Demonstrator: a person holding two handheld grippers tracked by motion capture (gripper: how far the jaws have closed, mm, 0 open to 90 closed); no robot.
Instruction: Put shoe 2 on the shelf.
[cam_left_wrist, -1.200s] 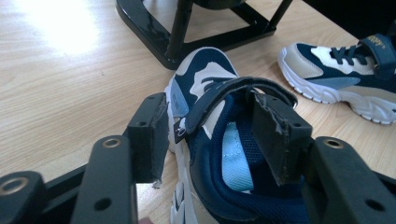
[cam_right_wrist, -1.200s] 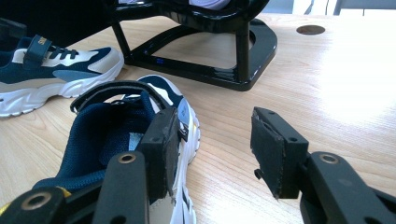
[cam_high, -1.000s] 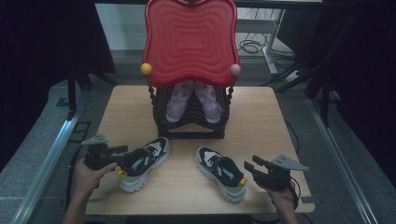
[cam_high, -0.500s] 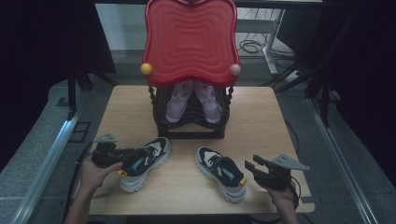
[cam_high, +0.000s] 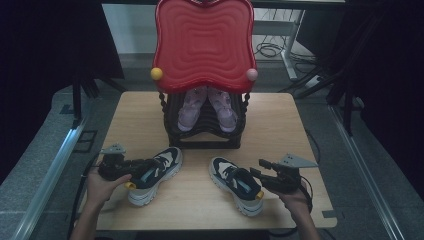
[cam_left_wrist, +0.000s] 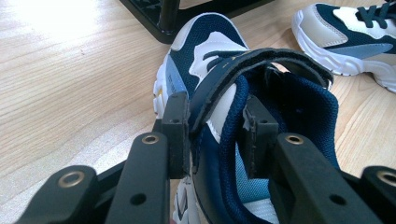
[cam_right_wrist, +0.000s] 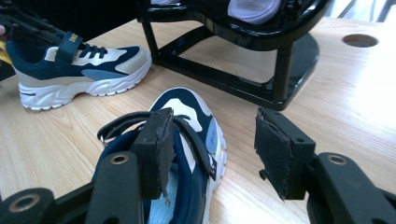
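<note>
While jaws straddle sneakers (cam_high: 152, 174), both hands (cam_high: 102, 184) seemingly level

High view: above the near edge of the table (cam_high: 280, 115), facing forward and down, far enough to take in the whole top and the black shoe rack (cam_high: 205, 135)

Left gripper view: low over the wood, very close behind the left sneaker (cam_left_wrist: 219, 107), looking along it toward the rack's foot (cam_left_wrist: 163, 21)

Right gripper view: equally low and close, behind the right sneaker (cam_right_wrist: 187, 140), facing the rack (cam_right_wrist: 243, 51)

Shared by both gripper views: both sneakers, the rack base, the tabletop
</note>
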